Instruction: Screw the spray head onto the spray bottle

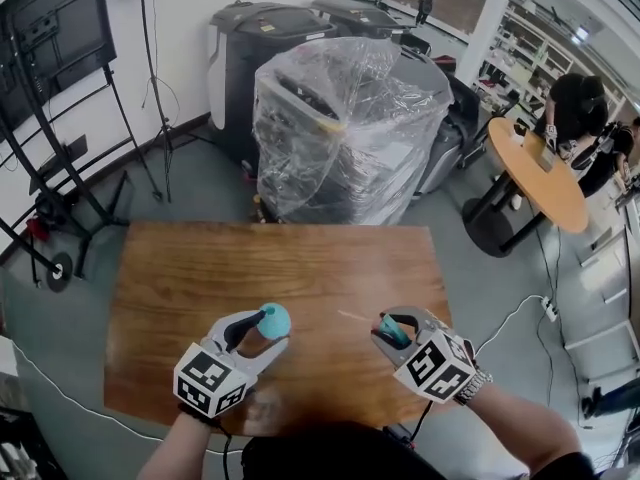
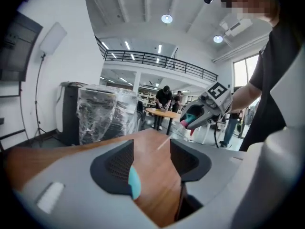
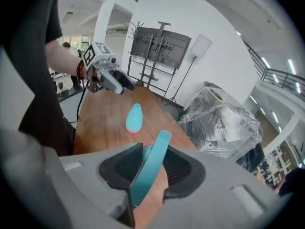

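A teal spray bottle (image 1: 274, 318) with a pink base (image 3: 134, 118) sits on the wooden table (image 1: 200, 268), at the tips of my left gripper (image 1: 258, 330). In the left gripper view only a teal sliver of the bottle (image 2: 135, 183) shows against the left pad, and the right pad stands clear, so the left gripper (image 2: 151, 159) is open. My right gripper (image 1: 385, 330) hovers over the table's right side, shut on the teal spray head (image 3: 150, 168). The head's thin dip tube (image 1: 350, 317) points left toward the bottle.
Behind the table stand a plastic-wrapped bin (image 1: 340, 128) and black bins (image 1: 260, 48). A screen on a wheeled stand (image 1: 50, 38) and a tripod (image 1: 150, 88) are at the back left. People stand at a round table (image 1: 540, 173) to the right.
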### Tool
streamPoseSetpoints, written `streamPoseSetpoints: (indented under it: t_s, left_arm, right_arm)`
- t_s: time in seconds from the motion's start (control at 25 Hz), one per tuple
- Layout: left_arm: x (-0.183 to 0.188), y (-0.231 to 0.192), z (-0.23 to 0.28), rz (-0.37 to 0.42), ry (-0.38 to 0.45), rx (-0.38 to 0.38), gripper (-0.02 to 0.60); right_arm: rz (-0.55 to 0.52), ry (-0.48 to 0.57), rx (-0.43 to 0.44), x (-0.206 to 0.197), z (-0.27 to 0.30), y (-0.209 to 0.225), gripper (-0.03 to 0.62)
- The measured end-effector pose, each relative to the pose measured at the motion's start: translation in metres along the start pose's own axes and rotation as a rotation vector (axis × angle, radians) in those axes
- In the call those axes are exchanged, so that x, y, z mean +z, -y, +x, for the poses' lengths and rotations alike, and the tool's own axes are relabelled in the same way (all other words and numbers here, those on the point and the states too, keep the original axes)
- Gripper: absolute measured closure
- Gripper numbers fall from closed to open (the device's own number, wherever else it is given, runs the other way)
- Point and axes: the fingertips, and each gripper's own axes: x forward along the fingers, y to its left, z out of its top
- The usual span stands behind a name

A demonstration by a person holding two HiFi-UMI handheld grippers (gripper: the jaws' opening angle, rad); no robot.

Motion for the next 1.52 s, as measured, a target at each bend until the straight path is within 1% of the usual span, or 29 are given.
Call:
streamPoseSetpoints:
  t_s: [0.08,0.16,0.4,0.52,0.76,0.96,1.0,1.08,1.12,1.2,1.28,1.52]
  left_arm:
    - [-0.010,-0.015,-0.003,0.026,0.002,0.069,0.288]
    - [-0.022,-0.025,0.000,0.045,-0.014,0.105,0.242]
    - [-0.071,-0.050,0.029,0.107,-0.125,0.146,0.150]
    - [-0.094,-0.057,0.046,0.131,-0.182,0.139,0.126]
    - [-0.132,-0.064,0.072,0.167,-0.283,0.097,0.124]
    - [-0.147,-0.066,0.081,0.181,-0.322,0.077,0.126]
    - [-0.149,-0.067,0.082,0.185,-0.330,0.078,0.135]
    - [-0.152,-0.067,0.083,0.198,-0.343,0.077,0.176]
    - [-0.152,-0.066,0.083,0.208,-0.351,0.073,0.178]
    - [-0.151,-0.060,0.082,0.246,-0.376,0.061,0.184]
    - [-0.148,-0.055,0.079,0.304,-0.410,0.064,0.189]
    - [-0.135,-0.048,0.074,0.502,-0.518,0.114,0.192]
  right_arm:
    - [0.038,0.015,0.010,0.008,-0.001,0.001,0.474]
    - [0.069,0.034,0.022,0.018,-0.003,0.001,0.473]
    - [0.111,0.072,0.049,0.049,-0.010,-0.001,0.474]
    - [0.119,0.089,0.069,0.064,-0.014,-0.005,0.473]
    - [0.099,0.110,0.089,0.083,-0.017,-0.010,0.473]
    - [0.084,0.098,0.102,0.093,-0.018,-0.012,0.473]
    - [0.083,0.100,0.106,0.094,-0.016,-0.013,0.473]
    - [0.083,0.108,0.114,0.095,-0.014,-0.016,0.473]
    - [0.081,0.111,0.118,0.097,-0.013,-0.017,0.474]
    - [0.071,0.116,0.129,0.100,-0.013,-0.021,0.473]
    - [0.053,0.117,0.140,0.102,-0.012,-0.024,0.473]
    - [-0.012,0.091,0.163,0.100,-0.009,-0.038,0.473]
